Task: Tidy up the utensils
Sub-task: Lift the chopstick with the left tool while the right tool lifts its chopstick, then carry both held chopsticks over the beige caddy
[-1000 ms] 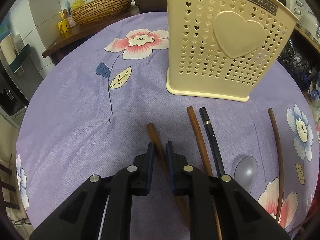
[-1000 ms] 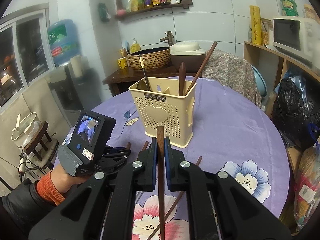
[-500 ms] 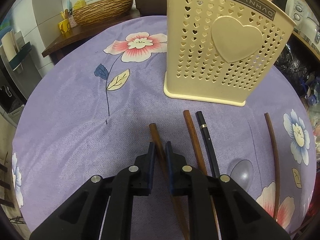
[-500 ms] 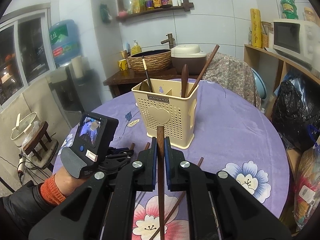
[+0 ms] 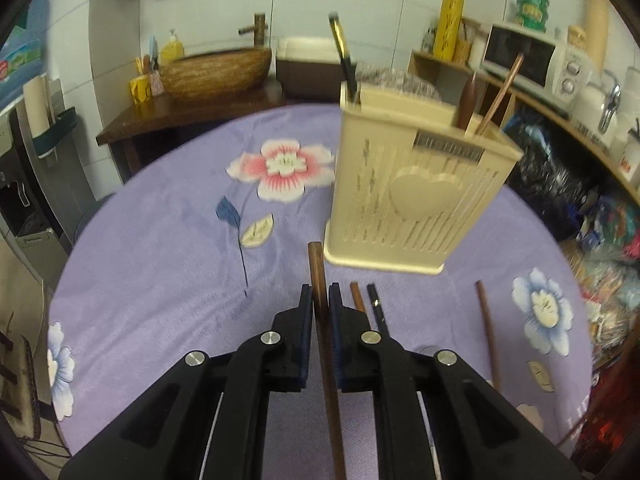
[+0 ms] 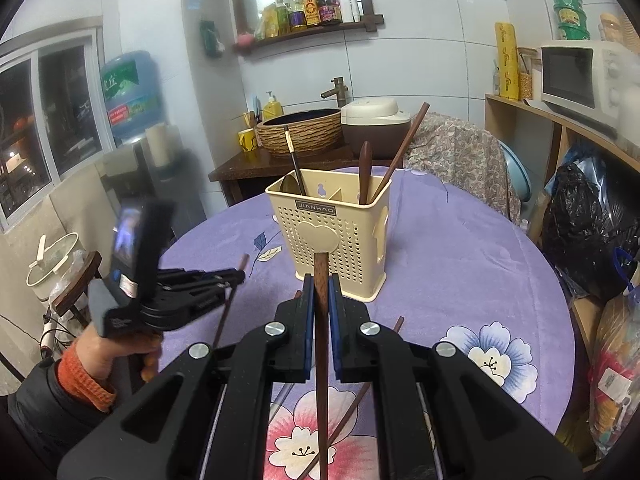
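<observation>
A cream perforated utensil holder (image 5: 416, 196) stands on the purple flowered tablecloth (image 5: 160, 248); it also shows in the right wrist view (image 6: 336, 236). It holds a black-handled utensil, a dark wooden spoon and a chopstick. My left gripper (image 5: 320, 300) is shut on a brown wooden chopstick (image 5: 318, 276), lifted off the cloth, tip toward the holder's base. My right gripper (image 6: 321, 292) is shut on a brown wooden utensil handle (image 6: 321, 280), held above the table in front of the holder. The left gripper (image 6: 236, 278) shows at left in the right wrist view.
A brown chopstick (image 5: 358, 300), a black chopstick (image 5: 378, 312) and a long brown stick (image 5: 488, 324) lie on the cloth before the holder. A wicker basin (image 5: 216, 70) and rice cooker (image 6: 376, 128) stand behind the table. Shelves with a microwave (image 5: 524, 56) stand right.
My left gripper has lifted the brown chopstick off the cloth and tilted up, so the holder's top and the room now show. The right gripper holds steady.
</observation>
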`<action>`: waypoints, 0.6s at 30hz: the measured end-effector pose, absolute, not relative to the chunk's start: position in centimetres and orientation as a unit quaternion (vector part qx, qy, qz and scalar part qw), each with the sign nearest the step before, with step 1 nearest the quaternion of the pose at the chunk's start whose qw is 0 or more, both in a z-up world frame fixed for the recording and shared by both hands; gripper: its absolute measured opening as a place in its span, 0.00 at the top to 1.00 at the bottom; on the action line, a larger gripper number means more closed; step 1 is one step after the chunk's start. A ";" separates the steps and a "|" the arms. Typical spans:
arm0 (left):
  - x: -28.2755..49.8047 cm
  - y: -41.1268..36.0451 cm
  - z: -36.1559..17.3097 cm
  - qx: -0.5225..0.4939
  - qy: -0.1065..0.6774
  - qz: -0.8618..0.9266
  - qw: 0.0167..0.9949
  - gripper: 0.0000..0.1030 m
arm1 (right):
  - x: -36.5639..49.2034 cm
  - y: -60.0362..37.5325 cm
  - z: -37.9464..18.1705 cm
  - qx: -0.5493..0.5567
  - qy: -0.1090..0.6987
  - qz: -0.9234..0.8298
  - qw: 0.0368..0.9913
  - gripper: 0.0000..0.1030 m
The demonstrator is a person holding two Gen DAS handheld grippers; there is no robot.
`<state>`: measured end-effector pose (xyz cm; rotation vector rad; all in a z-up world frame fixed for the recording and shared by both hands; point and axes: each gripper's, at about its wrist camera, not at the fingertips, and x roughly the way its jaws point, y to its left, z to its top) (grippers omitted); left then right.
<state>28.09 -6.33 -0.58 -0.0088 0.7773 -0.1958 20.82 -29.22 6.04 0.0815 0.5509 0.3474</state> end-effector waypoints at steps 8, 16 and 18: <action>24.3 -4.4 4.9 -0.018 0.298 -0.103 0.949 0.92 | 19.9 -29.6 7.8 0.050 0.254 0.185 0.948 0.92; 22.5 -3.3 7.4 -0.033 0.260 -0.105 0.959 0.92 | 19.5 -29.5 10.2 0.052 0.234 0.191 0.952 0.92; 22.3 -3.0 7.8 -0.037 0.253 -0.103 0.961 0.92 | 19.4 -29.4 10.7 0.048 0.231 0.190 0.953 0.92</action>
